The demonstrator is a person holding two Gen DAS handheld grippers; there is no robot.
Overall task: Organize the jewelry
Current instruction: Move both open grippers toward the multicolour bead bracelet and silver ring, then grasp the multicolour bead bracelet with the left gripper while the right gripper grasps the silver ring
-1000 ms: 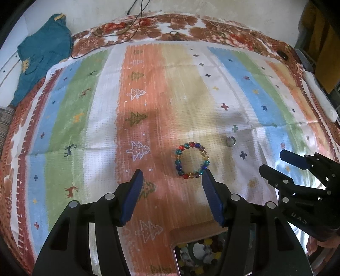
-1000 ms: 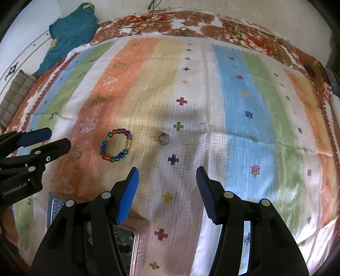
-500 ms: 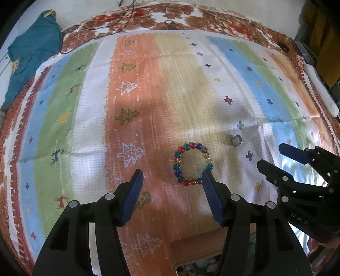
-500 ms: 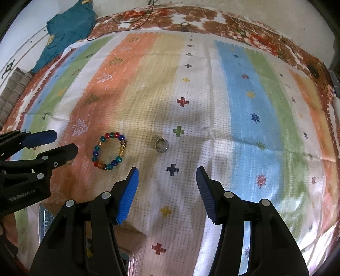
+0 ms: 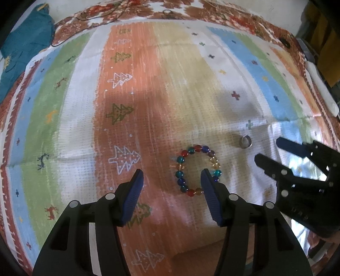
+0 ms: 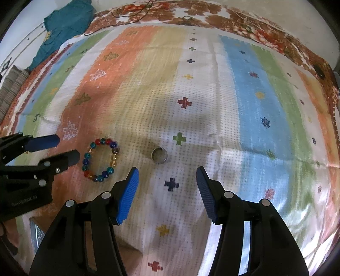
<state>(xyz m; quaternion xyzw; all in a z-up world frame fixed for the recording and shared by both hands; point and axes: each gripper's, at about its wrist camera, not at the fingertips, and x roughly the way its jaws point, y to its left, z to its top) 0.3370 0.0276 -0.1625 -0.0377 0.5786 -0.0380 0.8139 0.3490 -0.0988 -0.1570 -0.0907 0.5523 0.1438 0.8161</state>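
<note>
A bracelet of coloured glass beads (image 5: 196,169) lies flat on the striped cloth (image 5: 148,95); it also shows in the right wrist view (image 6: 100,162). A small silver ring (image 5: 245,142) lies just right of it, also in the right wrist view (image 6: 159,156). My left gripper (image 5: 172,176) is open and empty, its right finger tip over the bracelet's right side. My right gripper (image 6: 167,174) is open and empty, just short of the ring. Each gripper shows in the other's view: the right (image 5: 269,151) and the left (image 6: 65,148).
A teal garment (image 6: 63,21) lies at the far left corner of the bed. A dark cable (image 6: 138,12) runs along the far floral border. A metal box edge (image 6: 37,233) shows at the near left, mostly hidden. A white object (image 5: 323,91) lies at the right edge.
Both grippers have moved forward and lower toward the cloth. The bracelet and ring look nearer and larger. The jewelry box has slid almost out of the bottom of both views.
</note>
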